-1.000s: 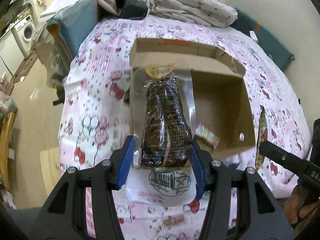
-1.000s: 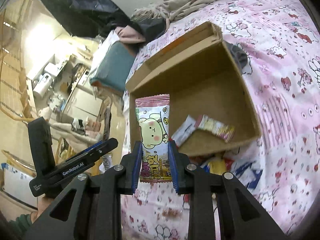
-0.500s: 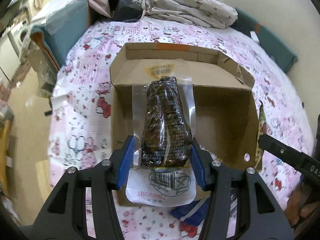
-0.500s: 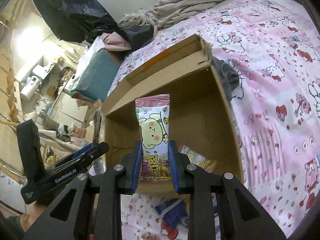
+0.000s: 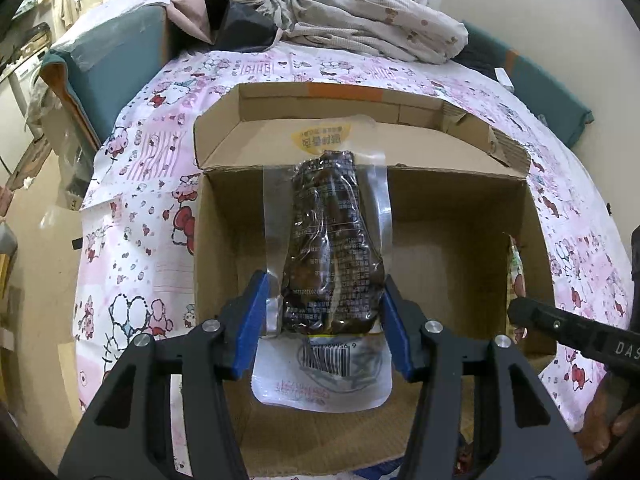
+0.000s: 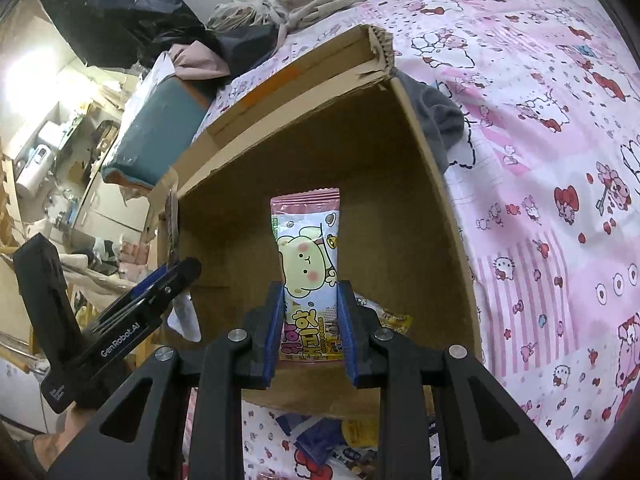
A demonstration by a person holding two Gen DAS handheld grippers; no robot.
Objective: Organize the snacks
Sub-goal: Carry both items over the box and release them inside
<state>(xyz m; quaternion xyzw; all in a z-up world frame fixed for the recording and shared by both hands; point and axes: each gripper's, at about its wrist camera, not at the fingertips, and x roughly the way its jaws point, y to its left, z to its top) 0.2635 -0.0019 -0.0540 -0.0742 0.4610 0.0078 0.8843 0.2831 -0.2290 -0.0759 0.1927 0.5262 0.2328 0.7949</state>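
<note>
My left gripper (image 5: 326,312) is shut on a clear vacuum pack of dark food (image 5: 332,248) and holds it over the open cardboard box (image 5: 216,240) on the bed. My right gripper (image 6: 310,320) is shut on a pink cookie packet with a cartoon bear (image 6: 308,264), held over the same box (image 6: 436,184). A yellow wrapped snack (image 6: 394,320) lies on the box floor by the right gripper. The left gripper also shows in the right wrist view (image 6: 168,280), and the right gripper's edge shows in the left wrist view (image 5: 568,328).
The box stands on a pink cartoon-print bedsheet (image 5: 132,200). Several loose snack packets (image 6: 340,436) lie on the sheet in front of the box. Crumpled bedding (image 5: 360,20) and a teal cushion (image 5: 108,64) sit behind it. A grey cloth (image 6: 440,120) lies beside the box.
Both grippers have moved forward and over the box with their packets still held. The box now fills most of both views.
</note>
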